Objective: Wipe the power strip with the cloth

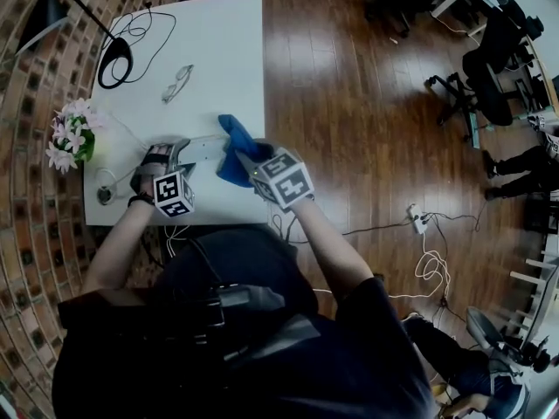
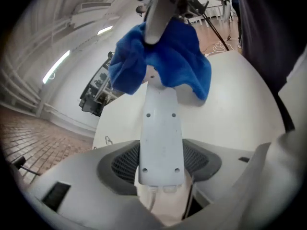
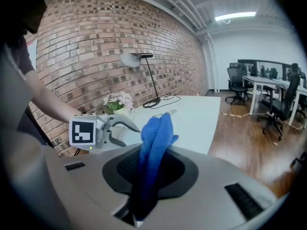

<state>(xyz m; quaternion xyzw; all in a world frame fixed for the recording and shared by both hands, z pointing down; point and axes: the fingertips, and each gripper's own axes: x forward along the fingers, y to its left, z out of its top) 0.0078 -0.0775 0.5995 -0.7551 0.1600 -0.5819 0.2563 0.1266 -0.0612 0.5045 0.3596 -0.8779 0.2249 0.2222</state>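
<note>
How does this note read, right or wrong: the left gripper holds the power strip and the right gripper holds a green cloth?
Wrong in one respect: the cloth is blue, not green, as the right gripper view shows. The rest stands: the left gripper holds the power strip and the right gripper holds the cloth.

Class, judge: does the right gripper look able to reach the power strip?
Probably yes: the cloth in the right gripper drapes the far end of the power strip, held by the left gripper; nothing intervenes.
</note>
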